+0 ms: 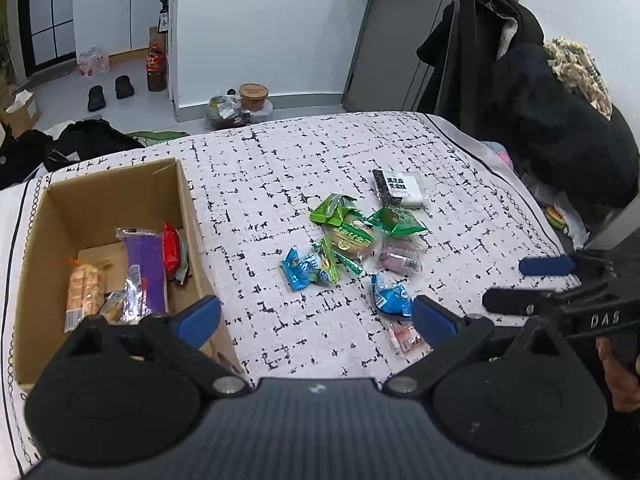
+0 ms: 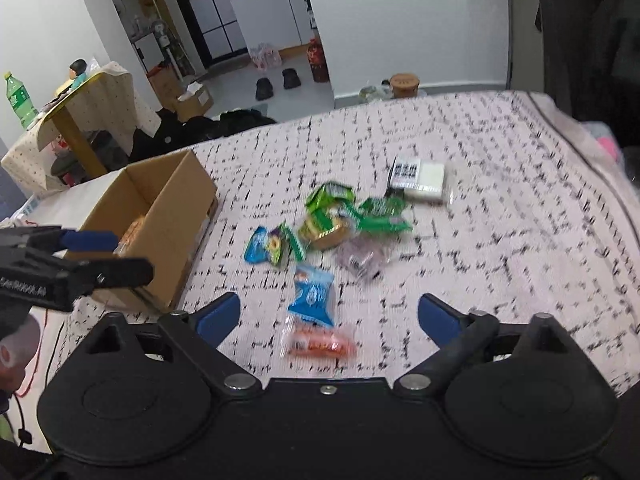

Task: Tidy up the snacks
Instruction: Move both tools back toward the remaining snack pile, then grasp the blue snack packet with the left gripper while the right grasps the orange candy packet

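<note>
Nearest my right gripper (image 2: 328, 316), between its spread jaws, lies an orange-red sachet (image 2: 320, 343), smeared by blur so I cannot read it; nothing is clamped. From my left gripper (image 1: 316, 316), also wide apart and empty, that same sachet (image 1: 406, 338) is half hidden behind the right-hand blue pad. I can see my right gripper (image 1: 520, 282) reaching in from the edge of the left view, jaws apart.

Just beyond sits a blue packet (image 1: 392, 294), then a loose heap on the patterned cloth (image 1: 280, 168): a second blue packet (image 1: 306, 270), roughly four green wrappers (image 1: 352, 220) overlapping a round gold-rimmed cake, so I cannot count them surely, and one clear pouch with something purple (image 1: 400, 258). Farthest lies a black-and-white pack (image 1: 398, 188), apart from the heap.

To the left stands one open cardboard box (image 1: 104, 184). Inside it I make out a purple packet (image 1: 146, 268), a red one (image 1: 172, 250) against the wall, a pale biscuit bar (image 1: 82, 294), and a small shiny wrapper partly covered by my left finger.
</note>
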Demonstrator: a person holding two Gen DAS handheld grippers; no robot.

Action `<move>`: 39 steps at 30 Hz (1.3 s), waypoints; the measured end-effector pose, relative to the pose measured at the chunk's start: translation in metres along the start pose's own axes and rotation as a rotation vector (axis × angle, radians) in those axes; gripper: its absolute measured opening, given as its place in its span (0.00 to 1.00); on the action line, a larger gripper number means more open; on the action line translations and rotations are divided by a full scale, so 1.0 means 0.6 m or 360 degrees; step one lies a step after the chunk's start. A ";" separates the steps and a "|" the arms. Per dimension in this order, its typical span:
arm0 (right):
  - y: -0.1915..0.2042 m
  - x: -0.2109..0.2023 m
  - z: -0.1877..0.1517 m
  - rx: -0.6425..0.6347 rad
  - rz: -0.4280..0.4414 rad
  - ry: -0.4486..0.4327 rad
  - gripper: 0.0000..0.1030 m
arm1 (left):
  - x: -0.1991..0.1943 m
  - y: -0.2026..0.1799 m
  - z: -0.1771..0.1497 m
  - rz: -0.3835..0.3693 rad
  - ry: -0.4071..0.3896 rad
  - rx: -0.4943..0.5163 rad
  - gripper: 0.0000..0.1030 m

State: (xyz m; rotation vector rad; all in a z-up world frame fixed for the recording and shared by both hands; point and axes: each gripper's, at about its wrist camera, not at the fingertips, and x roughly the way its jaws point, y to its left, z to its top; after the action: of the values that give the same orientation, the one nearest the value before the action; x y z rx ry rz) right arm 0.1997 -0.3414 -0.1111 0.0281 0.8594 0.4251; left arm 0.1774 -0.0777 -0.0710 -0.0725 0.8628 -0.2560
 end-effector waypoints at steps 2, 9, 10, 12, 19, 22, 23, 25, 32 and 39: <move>-0.003 0.009 -0.006 0.0023 0.0019 0.0030 0.85 | 0.006 -0.004 0.002 0.0002 -0.0007 0.0019 0.97; -0.007 0.038 -0.021 0.0076 0.0058 0.0108 0.75 | 0.029 -0.015 0.004 -0.0038 0.0009 0.0043 0.84; -0.008 0.042 -0.023 0.0085 0.0056 0.0118 0.75 | 0.032 -0.016 0.003 -0.0042 0.0017 0.0039 0.81; -0.008 0.050 -0.026 0.0092 0.0051 0.0139 0.73 | 0.041 -0.020 0.001 -0.0055 0.0030 0.0036 0.77; -0.004 0.080 -0.032 0.0109 0.0039 0.0190 0.72 | 0.069 -0.030 -0.005 -0.0091 0.0070 0.0045 0.63; -0.004 0.095 -0.032 0.0118 0.0016 0.0208 0.69 | 0.080 -0.033 -0.004 -0.0106 0.0080 0.0039 0.61; -0.004 0.101 -0.033 0.0123 0.0006 0.0215 0.66 | 0.084 -0.033 -0.004 -0.0113 0.0086 0.0030 0.61; -0.006 0.113 -0.036 0.0132 -0.0023 0.0243 0.62 | 0.092 -0.034 -0.003 -0.0116 0.0099 0.0021 0.58; -0.014 0.118 -0.042 0.0142 -0.0089 0.0246 0.33 | 0.128 -0.044 -0.003 -0.0128 0.0154 0.0029 0.57; -0.033 0.108 -0.036 0.0187 -0.0137 0.0256 0.25 | 0.151 -0.065 0.010 -0.0140 0.0177 0.0068 0.57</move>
State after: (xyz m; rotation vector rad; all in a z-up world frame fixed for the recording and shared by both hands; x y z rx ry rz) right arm 0.2281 -0.3385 -0.1765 0.0661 1.0396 0.2984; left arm 0.2308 -0.1383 -0.1274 -0.0569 0.9656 -0.3632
